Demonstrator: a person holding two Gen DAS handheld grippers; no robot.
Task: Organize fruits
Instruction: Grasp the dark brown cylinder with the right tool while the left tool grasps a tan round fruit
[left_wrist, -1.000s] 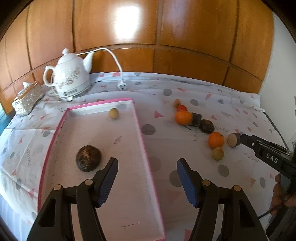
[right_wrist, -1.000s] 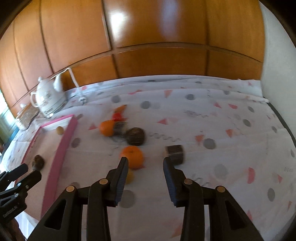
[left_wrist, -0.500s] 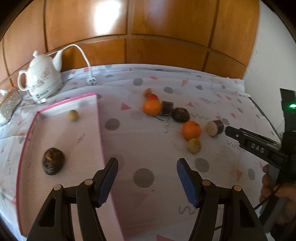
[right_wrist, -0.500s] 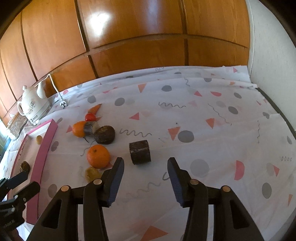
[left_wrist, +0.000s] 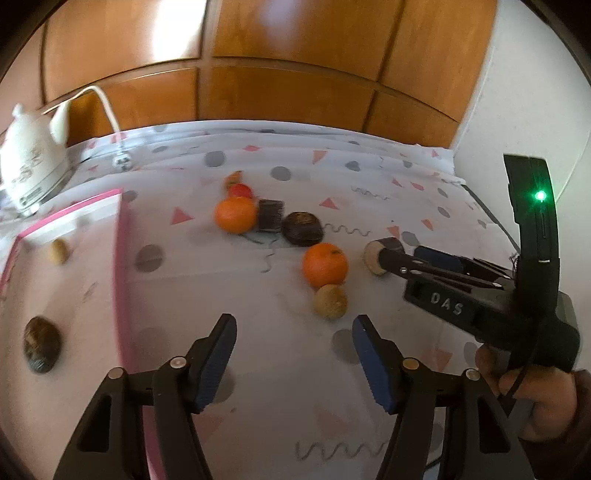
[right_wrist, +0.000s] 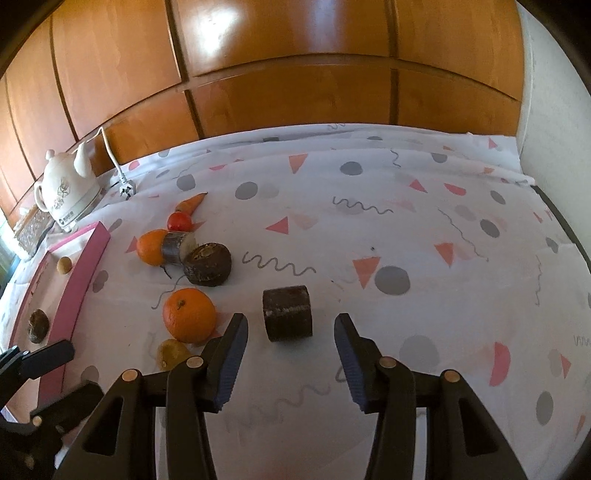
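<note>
My left gripper (left_wrist: 293, 350) is open and empty over the tablecloth, just short of a small tan fruit (left_wrist: 330, 301) and an orange (left_wrist: 325, 264). My right gripper (right_wrist: 290, 349) is open and empty, its fingers either side of a dark brown cut cylinder (right_wrist: 288, 315). The same cylinder (left_wrist: 378, 254) shows at the right gripper's tip in the left wrist view. A second orange (right_wrist: 149, 246), a dark round root (right_wrist: 207, 264), a cut piece (right_wrist: 177, 247), a red fruit (right_wrist: 179, 220) and a carrot (right_wrist: 192, 202) lie behind. The pink-rimmed tray (left_wrist: 122, 266) holds a dark fruit (left_wrist: 41, 349) and a small tan fruit (left_wrist: 59, 251).
A white teapot (right_wrist: 66, 194) with a cord and plug (right_wrist: 125, 188) stands at the back left, next to a glass box (right_wrist: 31, 230). Wooden panelling (right_wrist: 295, 85) backs the table. A white wall (left_wrist: 524, 92) is on the right.
My left gripper has swung right, off the tray and towards the fruit group. My right gripper has moved forward and now straddles the dark cylinder. Both stay open.
</note>
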